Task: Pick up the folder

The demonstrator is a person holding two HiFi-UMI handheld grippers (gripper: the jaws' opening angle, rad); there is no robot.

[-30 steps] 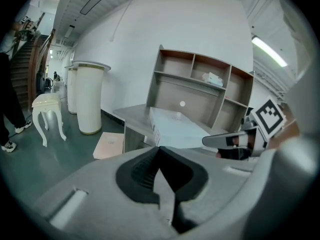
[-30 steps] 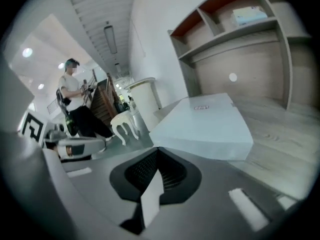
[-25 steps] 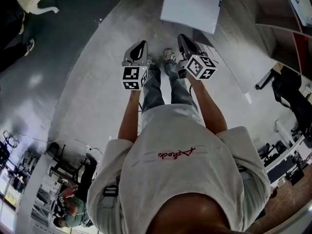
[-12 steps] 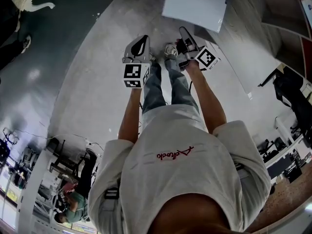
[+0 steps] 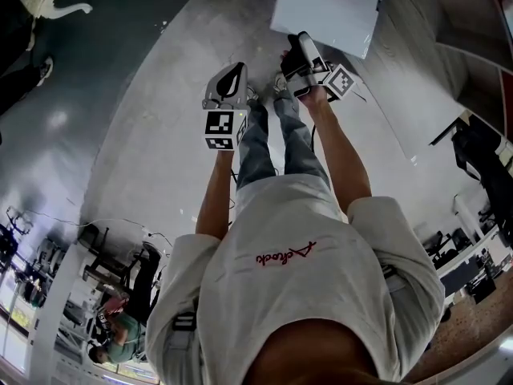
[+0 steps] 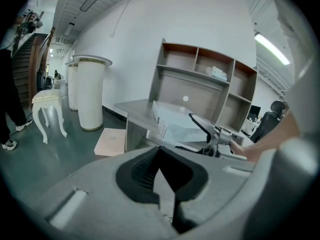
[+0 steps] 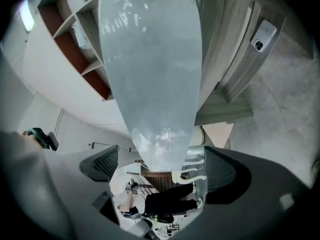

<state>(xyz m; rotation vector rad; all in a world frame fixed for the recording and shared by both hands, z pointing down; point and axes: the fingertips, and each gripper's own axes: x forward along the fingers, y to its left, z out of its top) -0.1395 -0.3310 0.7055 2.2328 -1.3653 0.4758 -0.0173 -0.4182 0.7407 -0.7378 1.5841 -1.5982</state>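
Reach step: right gripper [image 5: 298,48], jaws just opened, straddles the pale translucent plastic folder's [image 5: 329,10] edge at upper frame, unpressed; next, clamp and lift; left gripper [image 5: 228,77] closed, empty

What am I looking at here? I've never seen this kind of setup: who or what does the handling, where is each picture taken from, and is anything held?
There is no robot. A person holds a hand-operated claw in each hand. The head view comes from a camera on the person's head and looks down over the shoulders and arms. The other two pictures come from a camera riding on each claw, looking along its jaws. A pale folder lies on a grey desk below open shelves. The right claw, rolled on its side, has just been opening its jaws. The folder's edge stands between them, but the pads do not press on it, so nothing is held yet. The left claw is shut and empty.
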